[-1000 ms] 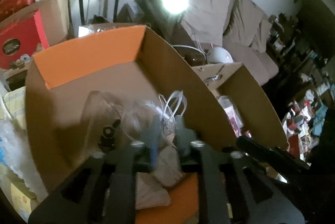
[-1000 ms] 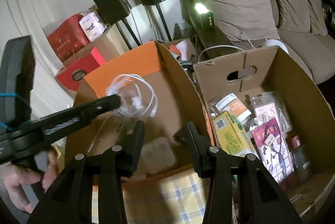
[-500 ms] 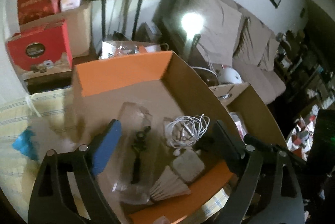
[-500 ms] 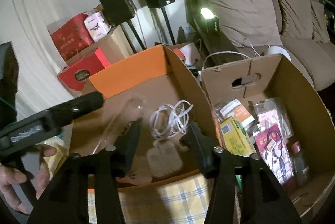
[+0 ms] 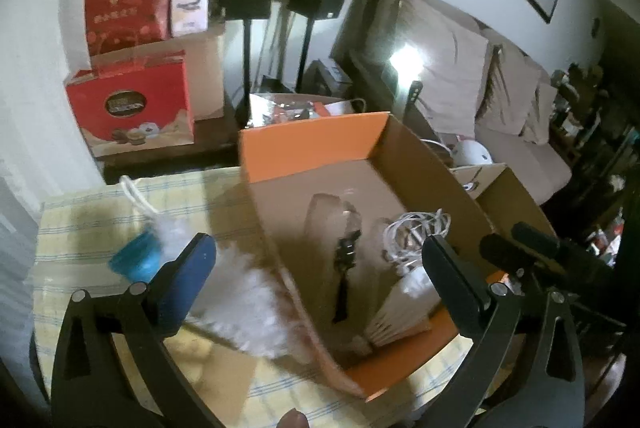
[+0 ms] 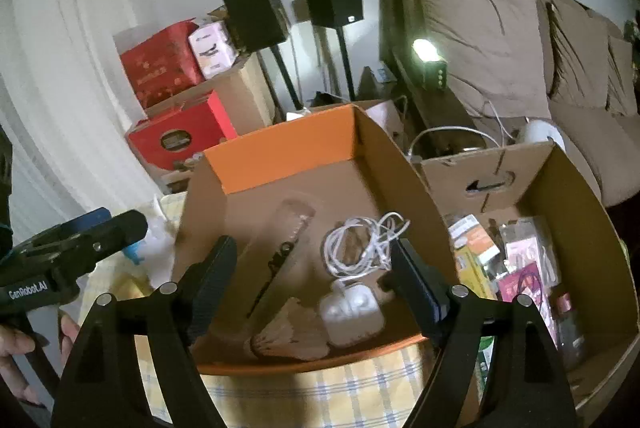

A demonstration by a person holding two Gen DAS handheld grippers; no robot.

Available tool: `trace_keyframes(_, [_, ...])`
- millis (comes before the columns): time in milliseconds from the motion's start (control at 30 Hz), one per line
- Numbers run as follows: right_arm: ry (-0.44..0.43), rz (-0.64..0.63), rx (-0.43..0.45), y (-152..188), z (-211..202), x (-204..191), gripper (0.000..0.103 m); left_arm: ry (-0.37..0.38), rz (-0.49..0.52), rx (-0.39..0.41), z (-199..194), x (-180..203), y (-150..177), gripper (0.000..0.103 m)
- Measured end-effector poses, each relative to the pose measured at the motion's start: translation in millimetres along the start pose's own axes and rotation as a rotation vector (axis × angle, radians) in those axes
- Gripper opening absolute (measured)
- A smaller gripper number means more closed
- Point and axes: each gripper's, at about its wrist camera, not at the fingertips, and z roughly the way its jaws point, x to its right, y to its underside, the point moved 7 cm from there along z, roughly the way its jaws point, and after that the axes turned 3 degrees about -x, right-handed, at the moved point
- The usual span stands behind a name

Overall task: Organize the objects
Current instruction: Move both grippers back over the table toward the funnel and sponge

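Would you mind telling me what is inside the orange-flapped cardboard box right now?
Inside the orange-flapped box lie a coiled white cable, a white earbud case, a shuttlecock and a clear packet with a black item. The near corners sit behind the right gripper's fingers.

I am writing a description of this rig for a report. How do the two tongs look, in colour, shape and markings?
Both tongs are black, with flat triangular frames with cut-outs and silver screws. The left tongs have a blue pad on one finger; seen from the right wrist, their body carries white "GenRobot.AI" lettering. The right tongs have dark ribbed pads. A bare hand holds the left tongs.
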Motion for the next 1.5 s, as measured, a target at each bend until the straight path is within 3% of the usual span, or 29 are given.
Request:
trace_keyframes(867, [-0.085, -0.169, -0.009, 13.3, -0.2, -118.1, 0.081, -0.123, -0.066, 0.047, -66.4, -109.1, 42.5, 0.103])
trace_keyframes(1500, [-0.189, -0.311, -0.092, 51.0, 33.8, -193.4, 0.081, -0.194, -0.208, -0.024, -65.2, -211.5, 94.0, 0.103])
